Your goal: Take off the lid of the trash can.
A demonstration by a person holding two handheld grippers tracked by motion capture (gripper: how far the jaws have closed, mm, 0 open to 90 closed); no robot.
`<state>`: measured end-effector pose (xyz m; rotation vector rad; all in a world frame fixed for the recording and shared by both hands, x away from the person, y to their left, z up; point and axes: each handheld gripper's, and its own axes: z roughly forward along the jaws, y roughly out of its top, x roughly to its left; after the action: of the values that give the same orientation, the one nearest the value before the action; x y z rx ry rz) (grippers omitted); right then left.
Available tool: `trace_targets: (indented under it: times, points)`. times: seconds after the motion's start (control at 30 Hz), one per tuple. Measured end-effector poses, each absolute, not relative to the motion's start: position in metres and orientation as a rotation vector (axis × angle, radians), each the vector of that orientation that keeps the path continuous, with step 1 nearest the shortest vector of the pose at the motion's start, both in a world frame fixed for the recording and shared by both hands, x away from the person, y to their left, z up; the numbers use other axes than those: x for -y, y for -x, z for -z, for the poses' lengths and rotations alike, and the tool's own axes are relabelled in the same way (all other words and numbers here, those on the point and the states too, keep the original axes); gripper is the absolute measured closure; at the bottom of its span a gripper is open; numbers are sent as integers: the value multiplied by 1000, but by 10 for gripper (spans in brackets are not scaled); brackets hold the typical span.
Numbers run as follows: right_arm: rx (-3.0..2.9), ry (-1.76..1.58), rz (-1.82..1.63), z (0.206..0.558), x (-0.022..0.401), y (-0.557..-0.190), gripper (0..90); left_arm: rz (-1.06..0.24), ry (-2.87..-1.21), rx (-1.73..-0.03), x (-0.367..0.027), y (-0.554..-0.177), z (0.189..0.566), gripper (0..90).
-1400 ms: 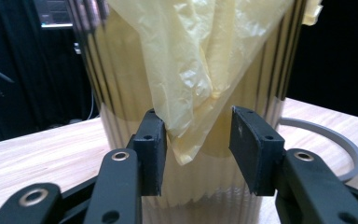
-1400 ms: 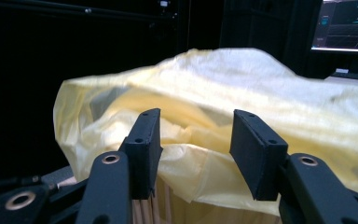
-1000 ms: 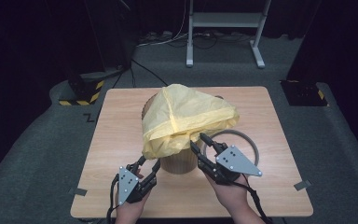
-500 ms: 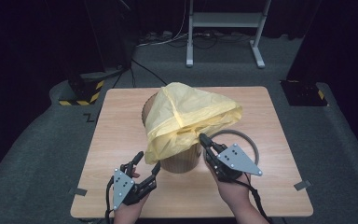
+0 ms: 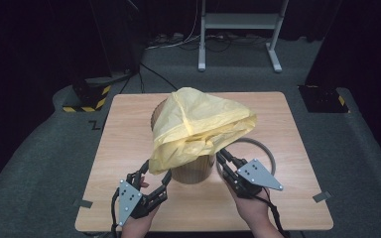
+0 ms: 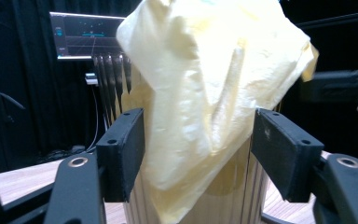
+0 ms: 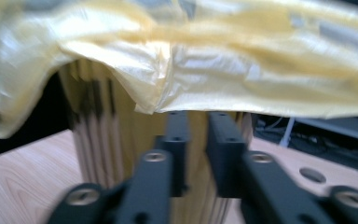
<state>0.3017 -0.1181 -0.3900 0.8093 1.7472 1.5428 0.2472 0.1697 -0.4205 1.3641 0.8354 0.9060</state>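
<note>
The yellow plastic bag lay draped over the wooden bin, which stood near the middle of the table. The bag sat loosely, with a flap hanging down the near left side of the bin.

The left gripper was just beside this hanging flap, and its jaws had just been opening. In the left gripper view they stood well apart, with the flap between them but not pressed. The right gripper was at the near right of the bin, under the bag's edge. Its jaws were nearly together, having just parted a little, and held nothing; the bag's edge hung just above them.

To do this step well, I judge each gripper should take one single layer of the bag's rim, not a thick fold, and then pull it outward and down over the bin's rim. The pull should be gentle and equal on both sides, or the light bin may tip.

The bin's rim and its inside were hidden under the bag. The far side of the bag could not be seen. The right gripper view was blurred, so where the bag's opening lay was hard to tell. A grey ring behind the right gripper was partly covered.
</note>
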Motion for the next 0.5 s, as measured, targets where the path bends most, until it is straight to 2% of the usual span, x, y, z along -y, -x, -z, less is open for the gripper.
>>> trace_targets:
  times: [0.1, 0.2, 0.5]
  points:
    - [-1747, -794, -1566, 387, 116, -295, 603, -897, -1366, -839, -169, -248, 421, 362]
    - [-1745, -785, -1579, 385, 113, -288, 546, -890, -1374, -839, -168, -249, 422, 378]
    - [-1697, -767, -1570, 374, 110, -278, 520, -875, -1406, -821, -160, -252, 425, 402]
